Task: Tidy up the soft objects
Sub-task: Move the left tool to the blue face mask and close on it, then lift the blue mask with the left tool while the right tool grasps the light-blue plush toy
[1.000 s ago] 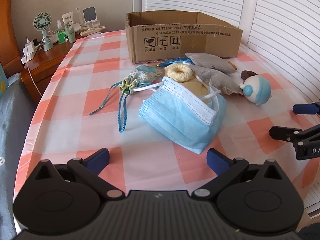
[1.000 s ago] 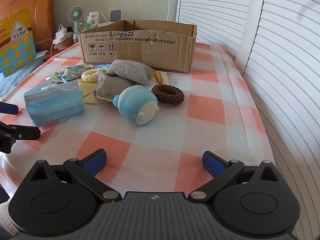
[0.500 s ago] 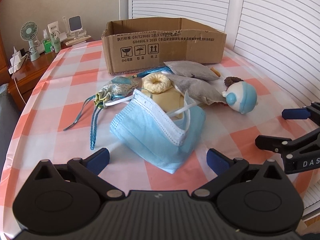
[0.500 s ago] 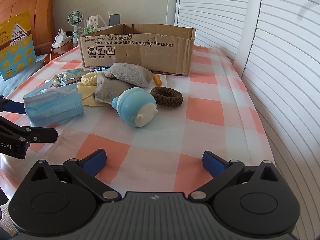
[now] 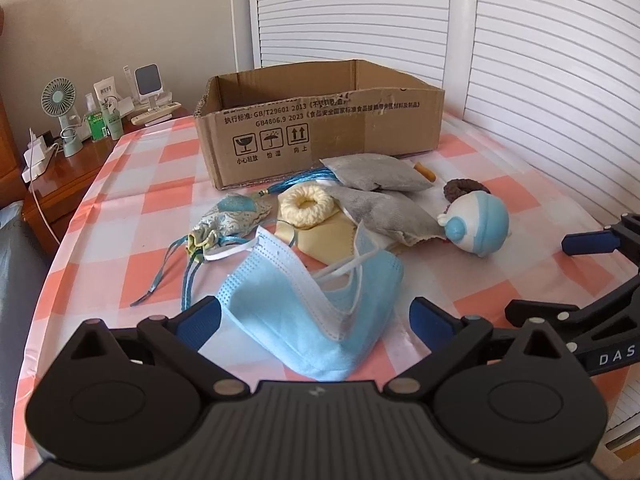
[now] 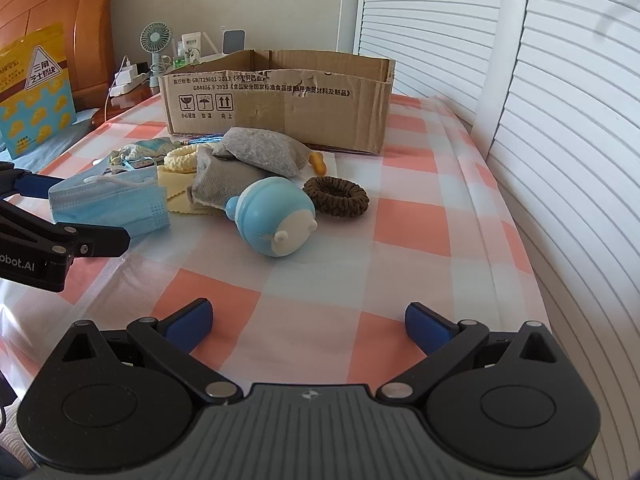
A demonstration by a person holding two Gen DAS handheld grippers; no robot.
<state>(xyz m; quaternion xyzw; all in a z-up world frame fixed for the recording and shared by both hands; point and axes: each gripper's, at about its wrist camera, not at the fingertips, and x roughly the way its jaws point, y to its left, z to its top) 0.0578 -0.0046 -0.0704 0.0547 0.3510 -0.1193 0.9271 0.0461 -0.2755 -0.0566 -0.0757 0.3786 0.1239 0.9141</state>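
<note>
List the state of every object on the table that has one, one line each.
left tongs: open, straddling the mask
right tongs: open, holding nothing
face mask: crumpled, lying on the table
cardboard box: open-topped, upright
drawstring pouch: cinched shut, lying flat
blue toy: tipped on its side

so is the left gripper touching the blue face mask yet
Cannot tell. In the left wrist view the left gripper is open around the face mask, but no view plainly shows contact or a gap.

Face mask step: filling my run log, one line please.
left gripper open, straddling face mask | right gripper open, empty | box empty
</note>
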